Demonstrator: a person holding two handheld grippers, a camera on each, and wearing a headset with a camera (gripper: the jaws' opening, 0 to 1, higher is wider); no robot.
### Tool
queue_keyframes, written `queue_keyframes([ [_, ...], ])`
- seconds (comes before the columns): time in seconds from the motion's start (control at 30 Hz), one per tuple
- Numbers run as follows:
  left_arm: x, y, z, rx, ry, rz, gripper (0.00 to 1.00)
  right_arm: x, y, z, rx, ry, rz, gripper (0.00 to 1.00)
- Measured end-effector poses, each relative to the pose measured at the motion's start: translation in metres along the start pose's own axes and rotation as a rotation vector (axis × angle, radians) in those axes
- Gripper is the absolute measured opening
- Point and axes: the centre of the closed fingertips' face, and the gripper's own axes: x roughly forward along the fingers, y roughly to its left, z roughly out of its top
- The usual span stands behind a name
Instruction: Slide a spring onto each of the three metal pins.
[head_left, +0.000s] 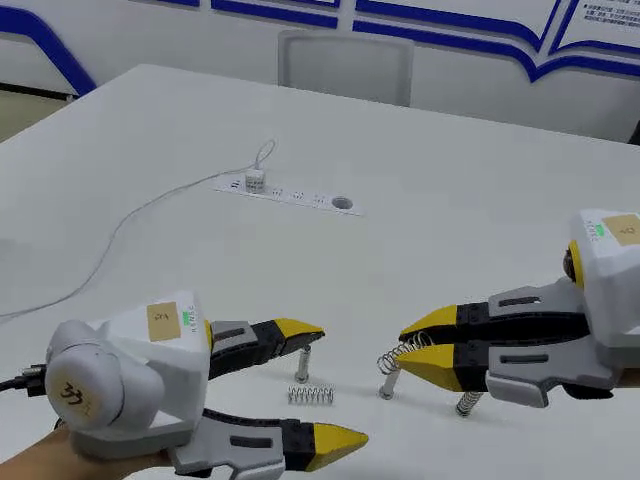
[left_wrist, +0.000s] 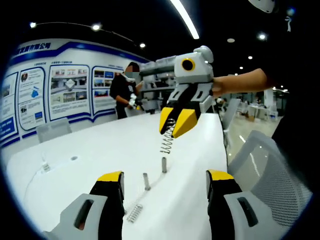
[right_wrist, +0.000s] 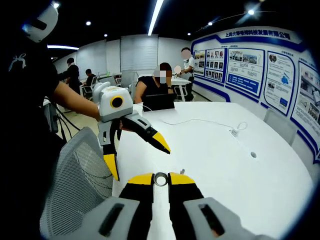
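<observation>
Nearest us sat the left gripper, its yellow-tipped jaws spread wide with nothing between them. We counted three springs and three metal pins on the white table.

The held spring — a thin, silvery wire coil — was pinched at its upper end between the closed jaws of the right gripper. It hung tilted, its lower end just above the middle pin, and we could not tell whether they touched. From the right gripper view the held spring showed end-on as a small ring between the tips.

The loose spring lay on its side just in front of the first pin, near the left gripper's lower jaw. Both of those pins stood upright and bare. The third pin — under the right gripper — already wore the fitted spring around it.

Farther off, one power strip sat in the tabletop with one cable plugged in.
</observation>
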Motion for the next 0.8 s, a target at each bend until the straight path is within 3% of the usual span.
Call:
queue_keyframes([
  [0.17,-0.004,0.001,-0.011,-0.012,0.022,0.024,0.75,0.001,-0.012,-0.006,0.01,0.019,-0.023,0.11],
  [0.43,-0.016,0.011,-0.024,-0.037,0.045,0.094,0.95,0.0,-0.031,-0.017,0.037,0.041,-0.067,0.11],
  [0.63,-0.028,0.022,-0.03,-0.063,0.048,0.162,1.0,0.003,-0.043,-0.03,0.079,0.058,-0.096,0.11],
  [0.8,-0.032,0.023,-0.039,-0.085,0.052,0.203,1.0,0.008,-0.057,-0.043,0.101,0.092,-0.133,0.11],
])
